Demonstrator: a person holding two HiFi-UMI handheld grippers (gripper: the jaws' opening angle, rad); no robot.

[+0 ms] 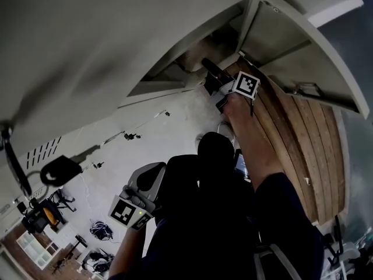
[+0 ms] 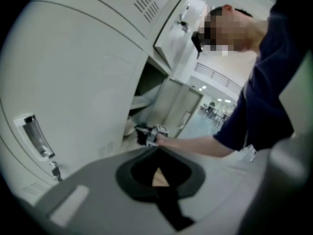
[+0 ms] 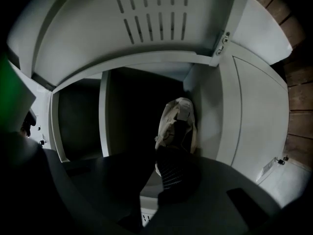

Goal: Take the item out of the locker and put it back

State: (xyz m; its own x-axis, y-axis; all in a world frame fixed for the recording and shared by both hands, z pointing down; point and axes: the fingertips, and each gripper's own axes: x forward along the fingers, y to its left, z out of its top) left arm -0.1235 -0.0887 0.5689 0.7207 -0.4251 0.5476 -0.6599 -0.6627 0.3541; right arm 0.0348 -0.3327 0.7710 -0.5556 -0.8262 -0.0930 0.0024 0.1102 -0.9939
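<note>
Jaws of the right gripper [image 3: 160,169], nearly together, seem to pinch the lower edge of the pale bag [image 3: 178,114]. It stands upright straight ahead, in the right back corner of the locker [image 3: 208,121]. Left gripper [image 1: 150,178], closed, hangs well apart.

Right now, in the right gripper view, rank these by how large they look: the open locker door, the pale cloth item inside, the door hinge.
1. open locker door
2. pale cloth item, which sits deeper, so its true size is unsure
3. hinge
</note>
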